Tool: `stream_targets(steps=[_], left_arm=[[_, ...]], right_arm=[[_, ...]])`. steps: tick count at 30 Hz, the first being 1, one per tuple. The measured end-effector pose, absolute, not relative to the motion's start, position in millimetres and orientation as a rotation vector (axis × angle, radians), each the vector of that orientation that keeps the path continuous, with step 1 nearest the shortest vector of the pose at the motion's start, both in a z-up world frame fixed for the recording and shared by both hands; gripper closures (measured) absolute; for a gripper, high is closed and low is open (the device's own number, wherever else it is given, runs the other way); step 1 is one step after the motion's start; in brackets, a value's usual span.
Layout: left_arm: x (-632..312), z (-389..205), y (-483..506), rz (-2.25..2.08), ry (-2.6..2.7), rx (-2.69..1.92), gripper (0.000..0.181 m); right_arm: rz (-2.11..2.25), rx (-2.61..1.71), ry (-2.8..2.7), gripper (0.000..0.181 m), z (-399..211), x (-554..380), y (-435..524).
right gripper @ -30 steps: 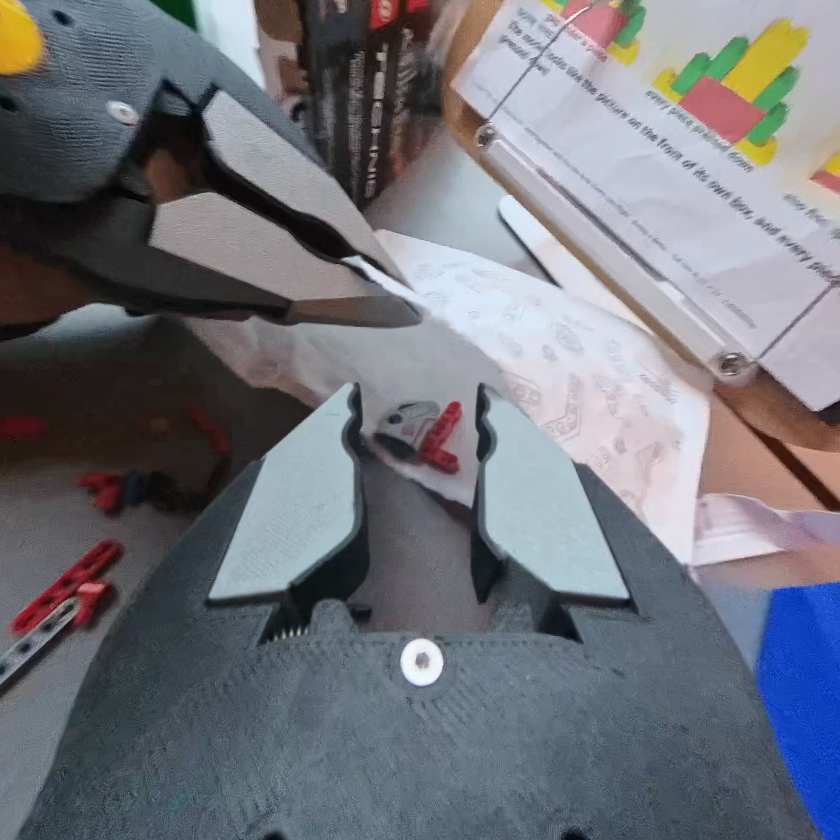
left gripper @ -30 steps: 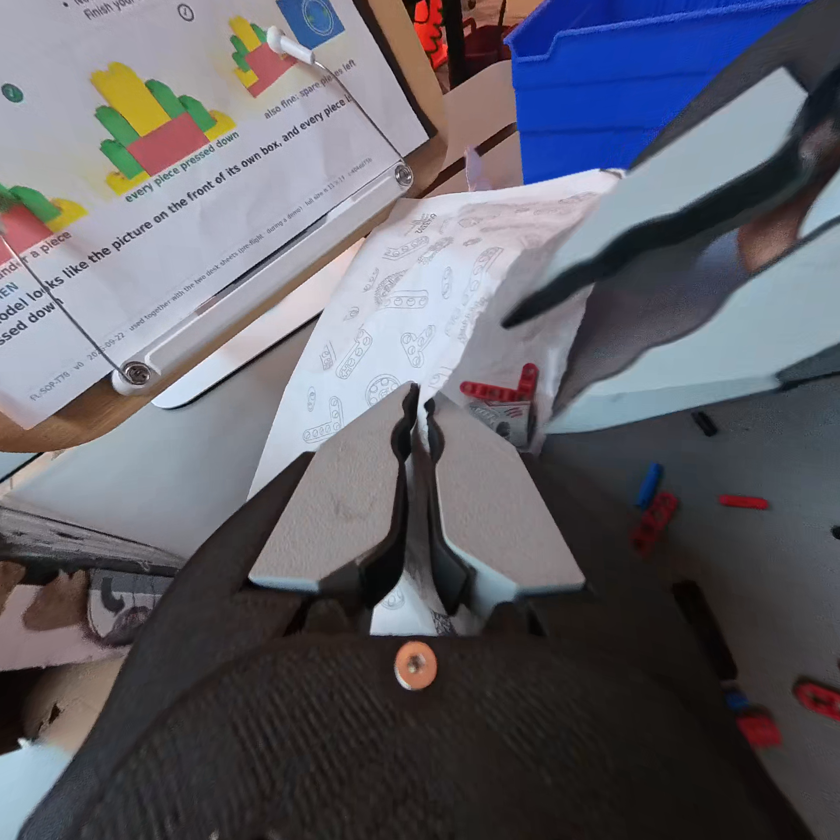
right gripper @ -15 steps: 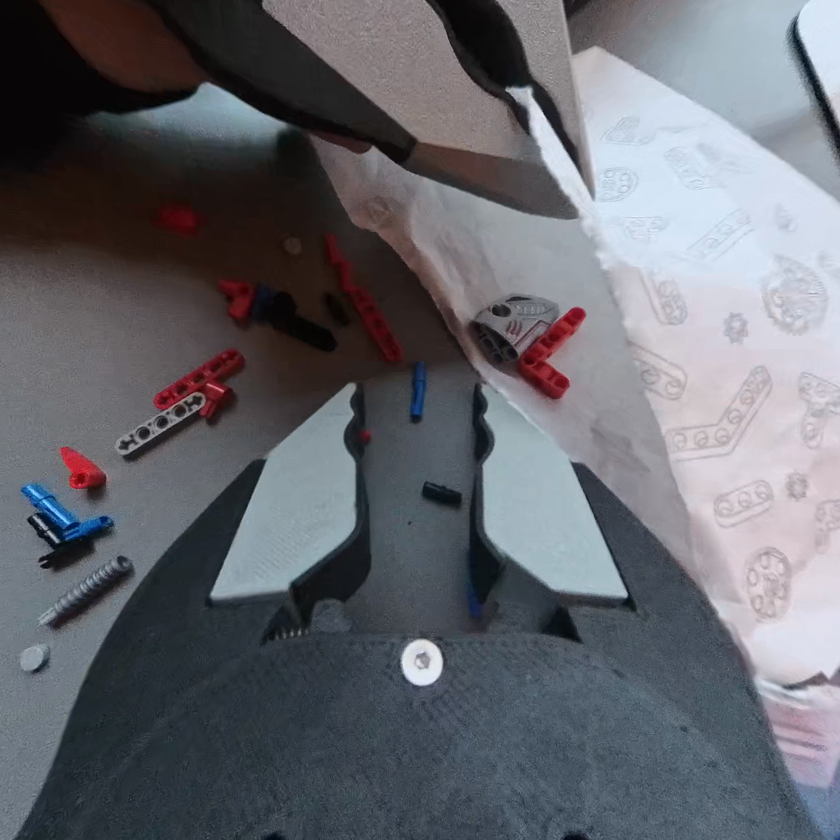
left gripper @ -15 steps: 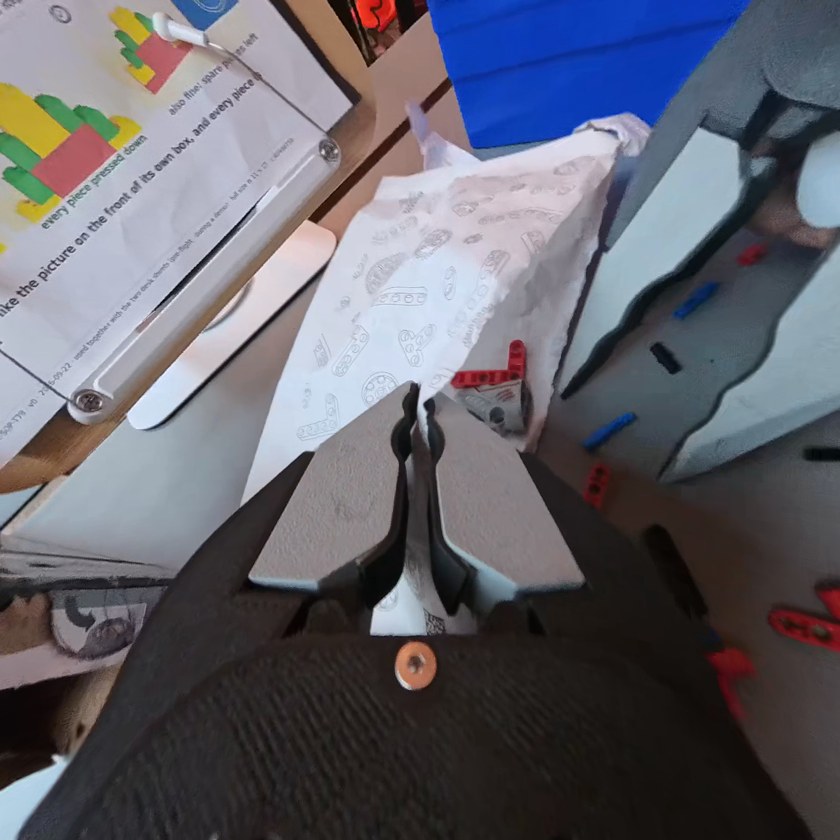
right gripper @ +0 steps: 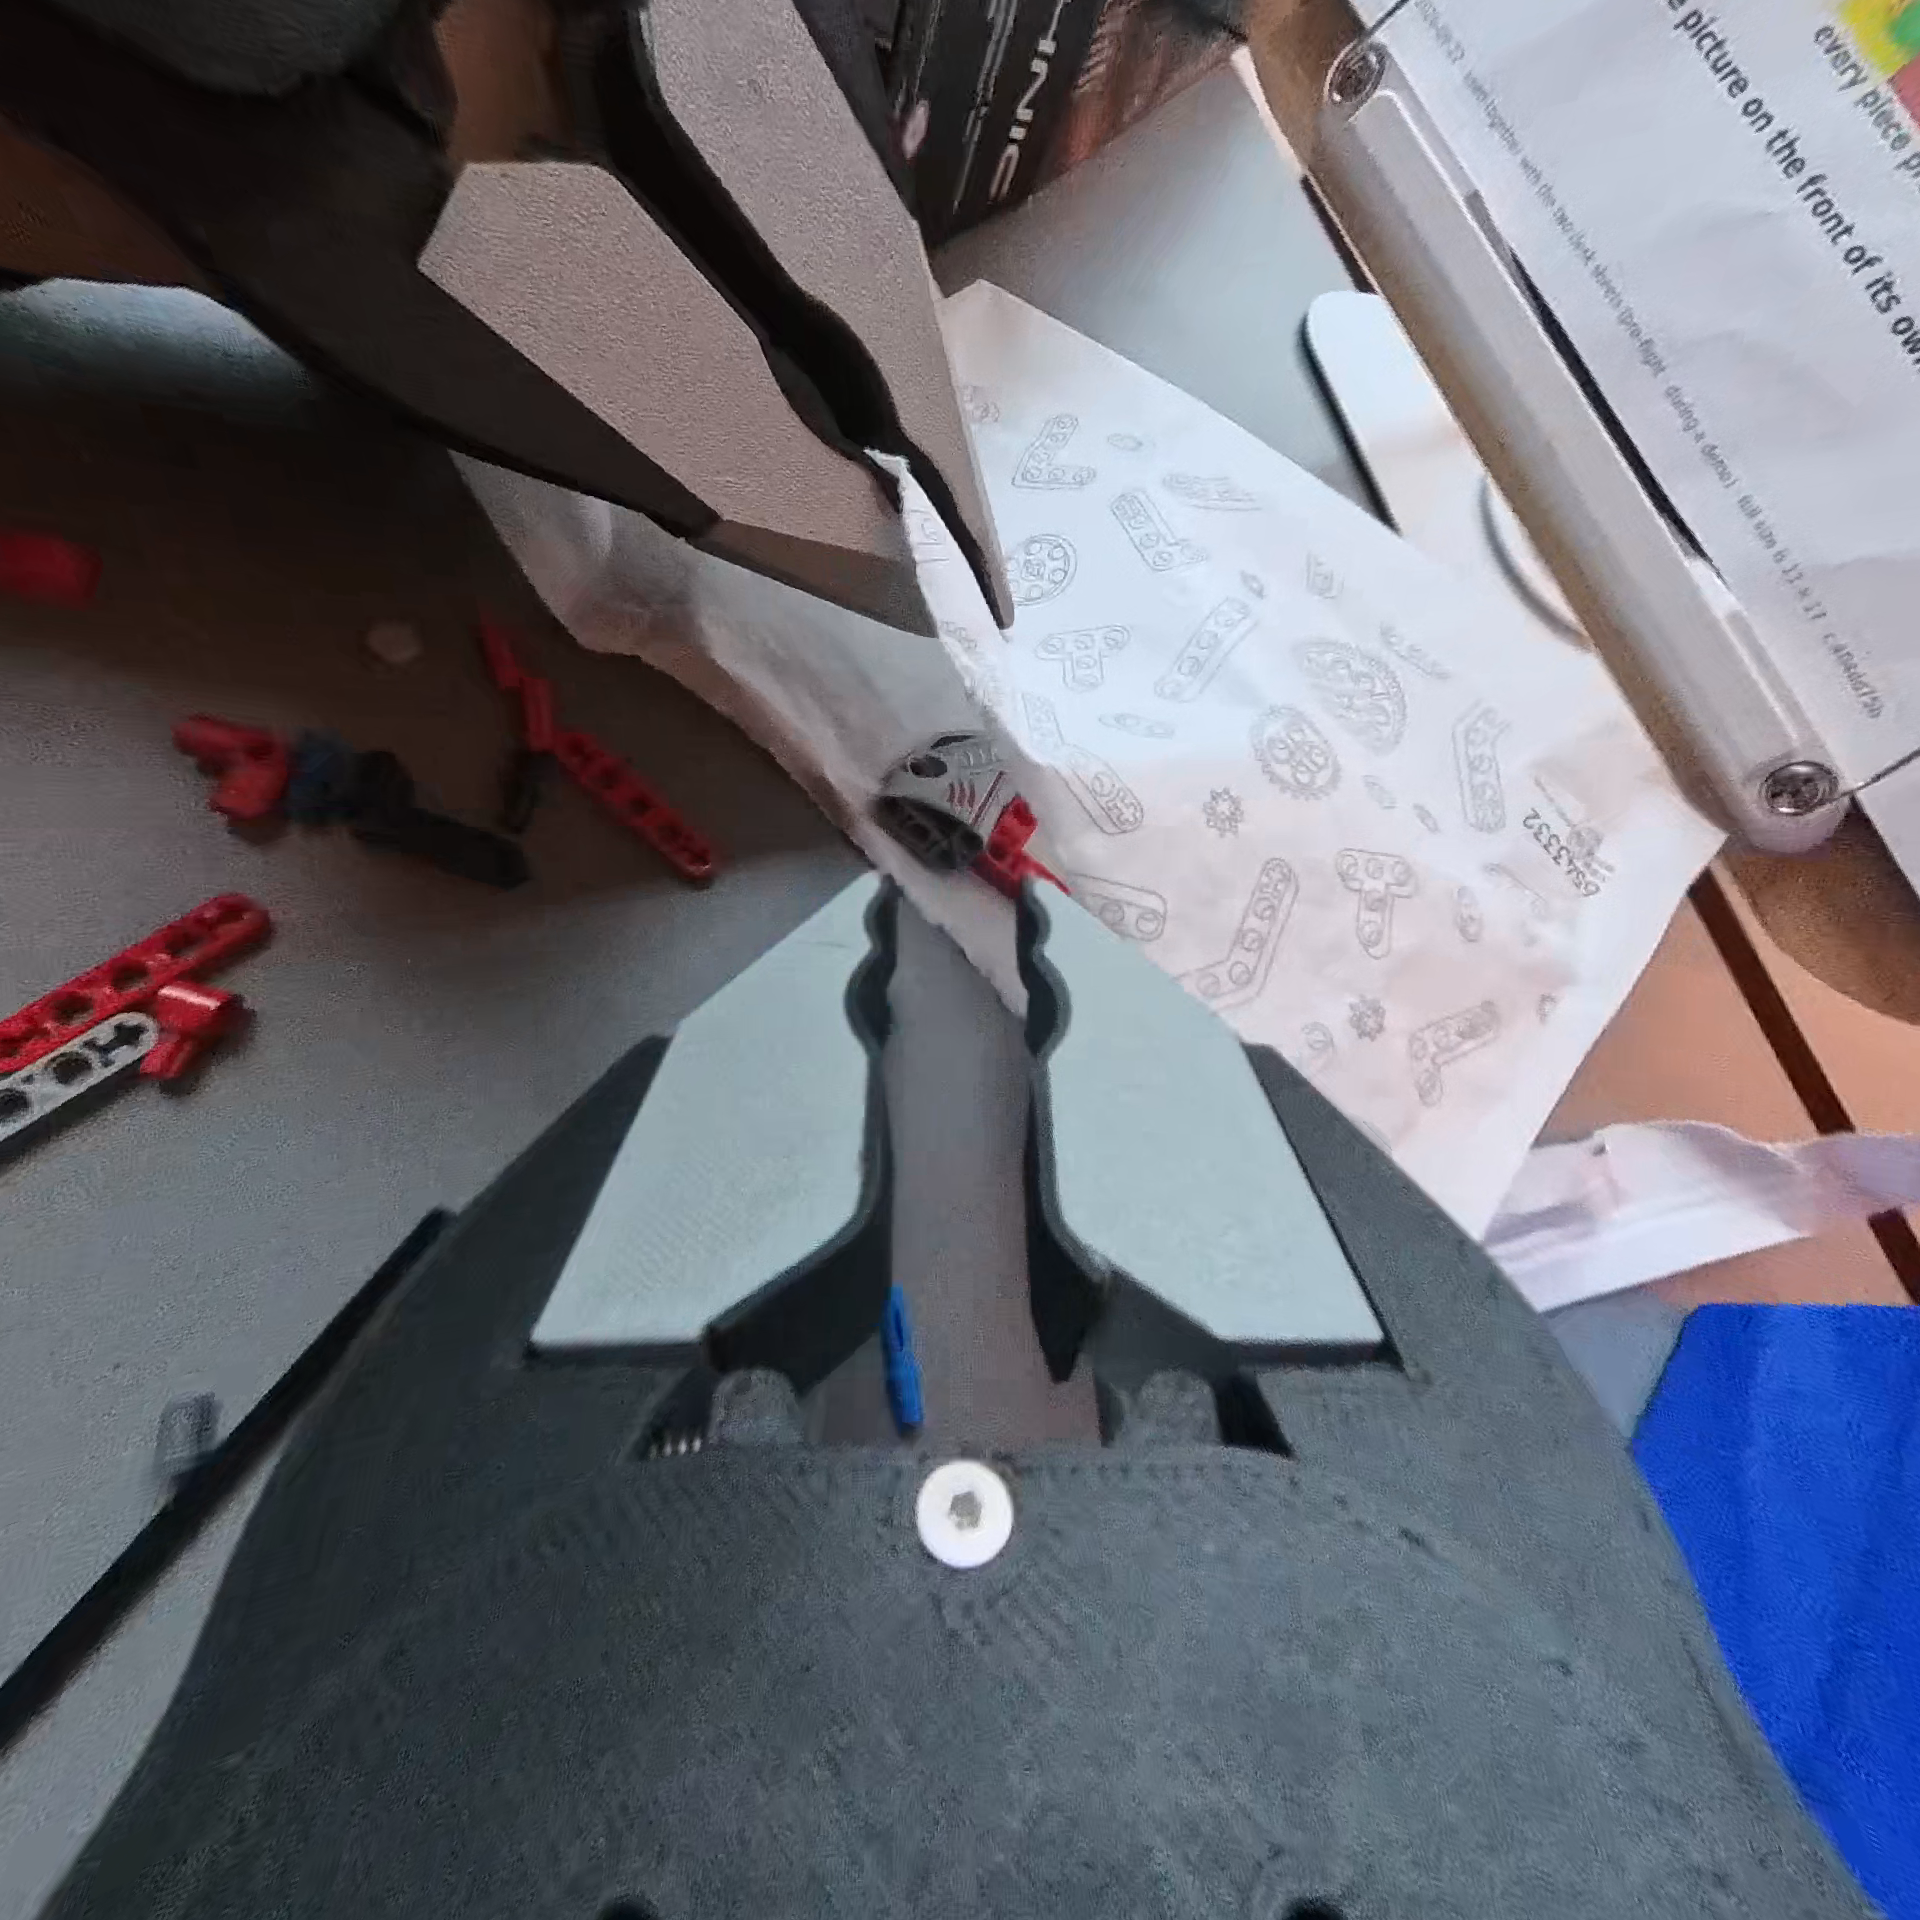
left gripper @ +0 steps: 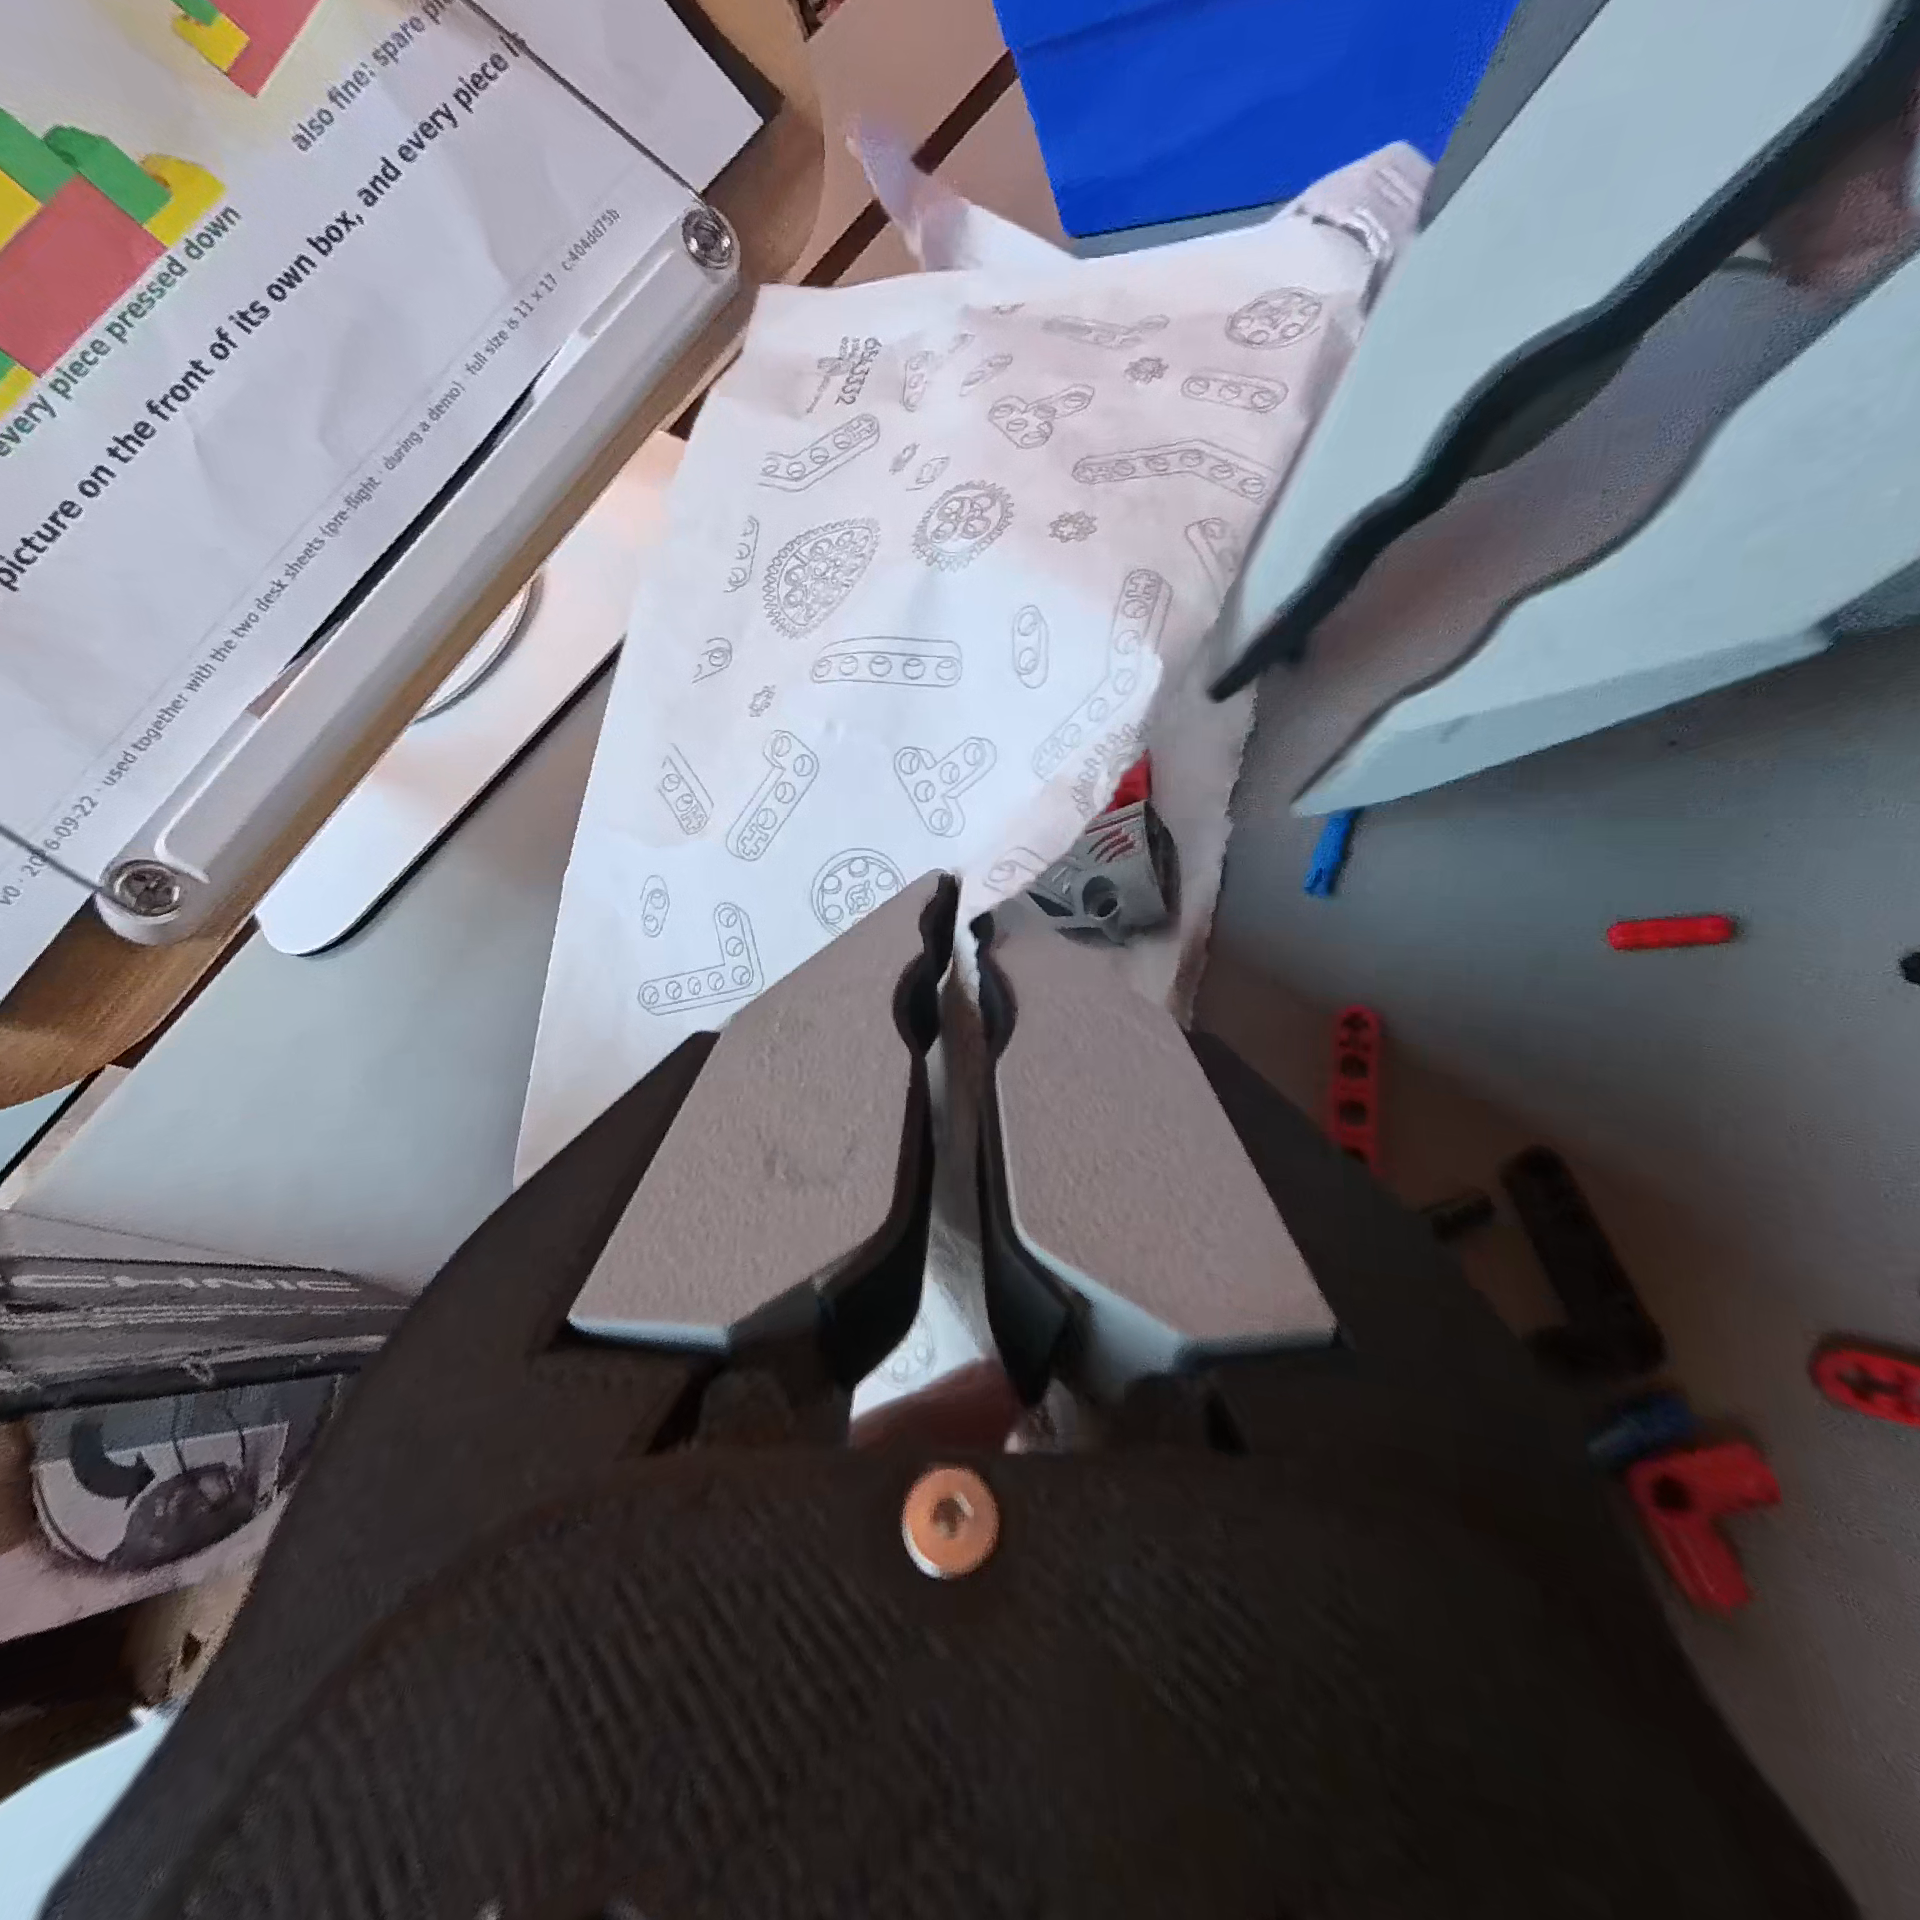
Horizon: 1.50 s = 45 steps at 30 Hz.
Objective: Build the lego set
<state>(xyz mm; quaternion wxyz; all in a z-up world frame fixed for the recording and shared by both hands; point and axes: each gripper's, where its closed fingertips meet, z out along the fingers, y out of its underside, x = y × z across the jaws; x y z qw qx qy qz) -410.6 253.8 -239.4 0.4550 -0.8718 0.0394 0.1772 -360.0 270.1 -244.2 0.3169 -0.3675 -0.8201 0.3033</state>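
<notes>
- Left gripper [left gripper: 961,914] clamped on paper bag [left gripper: 935,582]: thin, floppy, tears; pinch at the edge.
- Right gripper [right gripper: 956,914] apart, near grey piece [right gripper: 940,800]: light, rigid, slick.

The left hand-held gripper [left gripper: 961,920] pinches the torn edge of a white paper bag [left gripper: 935,582] printed with part outlines. At the bag's mouth lie a grey lego piece [left gripper: 1117,883] and a red piece [left gripper: 1135,779]. The right hand-held gripper [left gripper: 1262,732] hangs open just beside the bag, over the grey table [left gripper: 1558,1039] with scattered red beams [left gripper: 1356,1081]
</notes>
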Motion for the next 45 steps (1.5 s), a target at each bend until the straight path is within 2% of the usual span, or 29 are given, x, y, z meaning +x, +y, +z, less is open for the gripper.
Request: stream_targets(steps=[1, 3, 5, 10, 13, 17, 18, 21, 23, 26, 34, 39, 40, 45], left_arm=[[-409.6, -240.6, 253.9, 0.441, 0.107, -2.158, 0.181], [-407.1, -243.1, 254.2, 0.441, 0.128, -2.171, 0.181], [-404.1, -243.9, 254.5, 0.427, 0.140, -2.175, 0.181], [-398.2, -242.9, 252.1, 0.365, 0.139, -2.177, 0.181], [-397.6, -245.4, 251.9, 0.375, 0.160, -2.184, 0.181], [-399.2, -244.8, 251.7, 0.387, 0.156, -2.182, 0.181], [-399.3, -244.0, 251.6, 0.381, 0.149, -2.178, 0.181], [-400.5, -241.6, 251.5, 0.378, 0.133, -2.167, 0.181], [-403.8, -239.5, 251.1, 0.385, 0.104, -2.160, 0.181], [-407.7, -236.3, 251.0, 0.343, 0.022, -2.145, 0.181], [-408.7, -231.7, 251.3, 0.336, -0.003, -2.127, 0.181], [-408.3, -231.7, 251.1, 0.329, -0.008, -2.130, 0.181], [-408.1, -232.7, 250.9, 0.328, -0.008, -2.135, 0.181], [-406.1, -234.6, 250.7, 0.324, 0.009, -2.147, 0.181]], right_arm=[[0.858, -0.962, -2.214, 0.164, -244.1, -350.0, 263.7], [1.113, -0.900, -2.363, 0.180, -239.2, -323.9, 231.8], [1.279, -0.838, -2.441, 0.181, -236.2, -311.4, 205.0], [1.198, -0.803, -2.565, 0.181, -259.9, -316.4, 178.4], [1.028, -0.859, -2.470, 0.181, -267.6, -336.7, 194.4], [1.045, -0.877, -2.389, 0.181, -251.2, -333.2, 213.2], [1.024, -0.900, -2.345, 0.179, -247.1, -335.8, 223.0], [0.873, -0.975, -2.234, 0.148, -244.9, -349.5, 252.5], [0.838, -1.035, -2.174, 0.154, -246.7, -358.9, 257.5], [0.795, -1.128, -2.109, 0.142, -250.1, -370.6, 256.1], [0.700, -1.326, -2.018, 0.149, -263.6, -393.6, 261.9], [0.729, -1.299, -2.077, 0.154, -263.7, -386.4, 260.2], [0.763, -1.297, -2.098, 0.160, -261.9, -382.2, 257.5], [0.813, -1.107, -2.248, 0.160, -250.4, -339.9, 244.7]])
